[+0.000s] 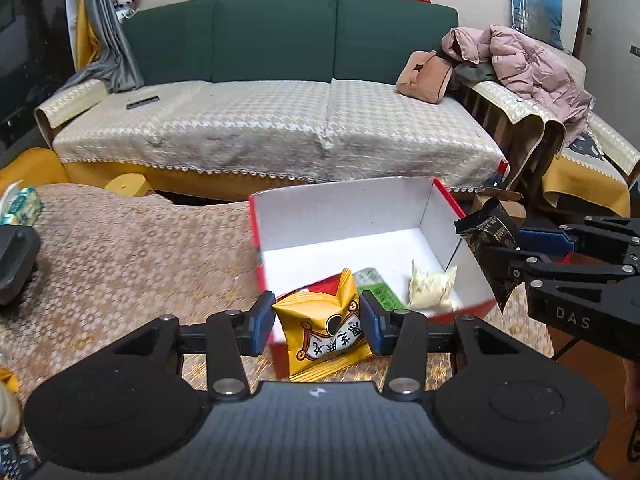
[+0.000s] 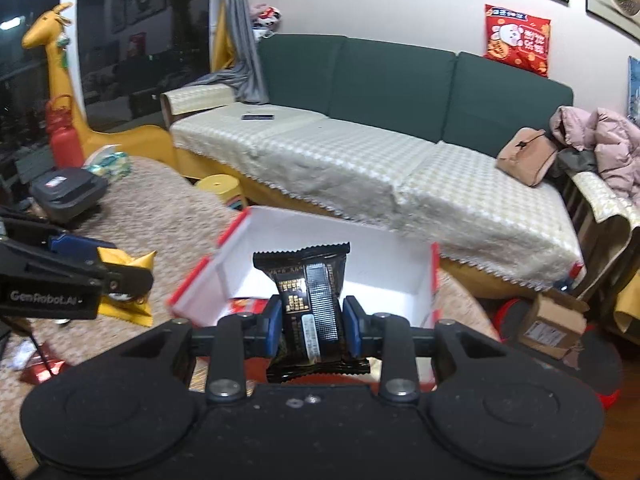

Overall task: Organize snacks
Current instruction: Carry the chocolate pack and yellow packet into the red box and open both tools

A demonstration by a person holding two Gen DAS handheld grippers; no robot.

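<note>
My left gripper point(image 1: 318, 324) is shut on a yellow snack packet point(image 1: 324, 334), held at the near edge of an open box point(image 1: 340, 216) with red walls and a white inside. In the box lie a green packet point(image 1: 378, 288), a cream packet point(image 1: 432, 286) and a red packet point(image 1: 326, 285). My right gripper point(image 2: 310, 326) is shut on a black snack packet point(image 2: 310, 296) above the box point(image 2: 384, 256). In the left wrist view the black packet point(image 1: 490, 238) hangs at the box's right wall. In the right wrist view the yellow packet point(image 2: 128, 280) shows at the left.
The box stands on a table with a brown patterned cloth point(image 1: 132, 256). A black case point(image 2: 68, 192) and a green-white tissue pack point(image 2: 110, 164) lie at the table's far left. A green sofa point(image 1: 276, 40) with a pale cover stands behind. A cardboard box point(image 2: 552, 326) sits on the floor at right.
</note>
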